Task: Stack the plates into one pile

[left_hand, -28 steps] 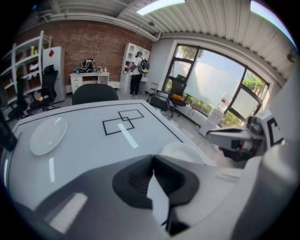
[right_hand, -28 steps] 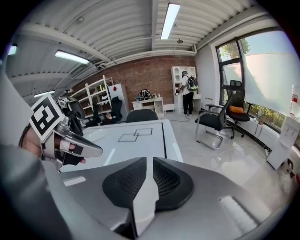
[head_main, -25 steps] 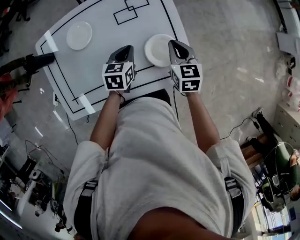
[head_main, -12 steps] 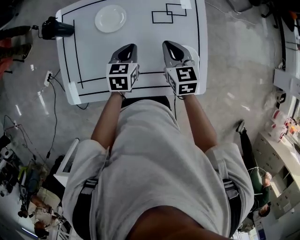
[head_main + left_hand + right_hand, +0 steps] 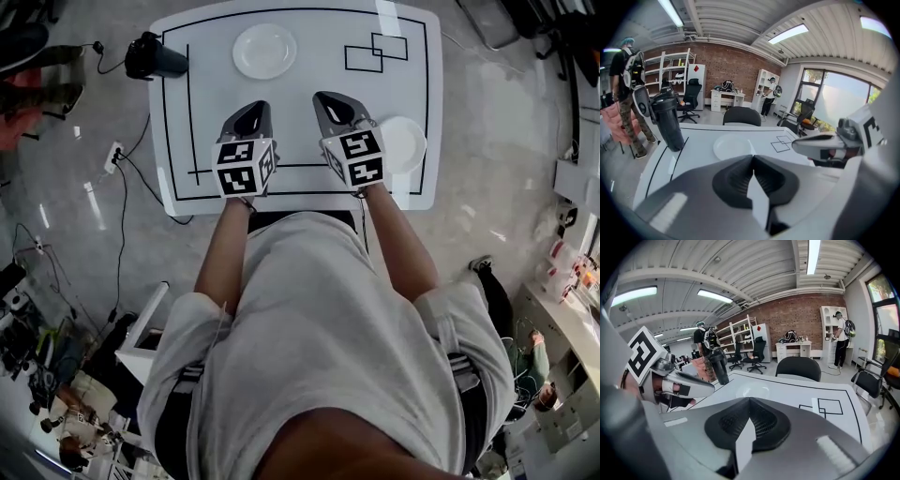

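A dark bottle [image 5: 156, 58] stands at the far left corner of the white desk [image 5: 206, 112], outside the black line that frames the desk's top. Just right of it, over the near half of the desk, is the left gripper [image 5: 251, 111], above the surface with its tip toward the far edge. Its jaws are clenched together with nothing between them, as the left gripper view shows [image 5: 753, 161].

Beyond that tip lies the far plate [image 5: 264, 51], flat and empty, close to the far edge and a little left of its middle, inside the black line. The right gripper [image 5: 328, 101] is held beside the left one, the two apart and roughly parallel. Its jaws are likewise pressed shut on nothing [image 5: 749, 401].

Further right, near the far right corner, two overlapping squares [image 5: 376, 52] are drawn on the desk. The right plate [image 5: 405, 143] lies by the right edge, toward the near right corner, just inside the black line, its left rim hidden behind the right gripper's marker cube. The two plates are well apart, and neither gripper touches either.
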Motion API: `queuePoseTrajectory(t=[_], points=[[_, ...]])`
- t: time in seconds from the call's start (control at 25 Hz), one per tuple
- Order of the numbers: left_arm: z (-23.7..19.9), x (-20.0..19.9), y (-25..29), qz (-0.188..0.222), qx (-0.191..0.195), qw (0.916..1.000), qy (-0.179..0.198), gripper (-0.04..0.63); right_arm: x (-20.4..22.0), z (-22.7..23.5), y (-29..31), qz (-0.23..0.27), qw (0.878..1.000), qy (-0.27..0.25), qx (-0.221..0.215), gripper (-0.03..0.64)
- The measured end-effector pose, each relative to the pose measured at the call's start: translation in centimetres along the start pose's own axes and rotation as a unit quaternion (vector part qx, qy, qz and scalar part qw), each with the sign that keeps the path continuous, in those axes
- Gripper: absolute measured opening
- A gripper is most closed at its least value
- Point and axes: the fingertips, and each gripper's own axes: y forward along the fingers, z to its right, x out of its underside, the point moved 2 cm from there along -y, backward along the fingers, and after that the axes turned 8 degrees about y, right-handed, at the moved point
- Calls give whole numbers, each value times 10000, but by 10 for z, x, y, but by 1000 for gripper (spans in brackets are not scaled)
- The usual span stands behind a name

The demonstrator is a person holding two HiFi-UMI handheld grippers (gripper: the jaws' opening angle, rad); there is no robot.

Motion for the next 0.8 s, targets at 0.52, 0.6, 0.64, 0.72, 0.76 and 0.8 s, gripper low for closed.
queuePoseTrajectory(t=[0.52,0.6,0.64,0.72,0.76,0.8], points=[[-96,-22,25,17,-7,9996,-277,3,-33,1,75,-125,9990,320,270,0],[-104,-18,39,-117,29,9993,-351,3,-31,6,87,-215,9985,360,340,0],[-107,-16,47,-166,55,9992,-362,3,-31,8,92,-251,9984,350,376,0],[-111,-14,58,-209,113,9991,-357,3,-29,12,100,-306,9980,341,443,0],[-113,-14,62,-217,135,9991,-349,3,-28,13,103,-327,9977,360,471,0],[-115,-13,65,-228,150,9991,-334,3,-26,13,106,-351,9974,387,495,0]])
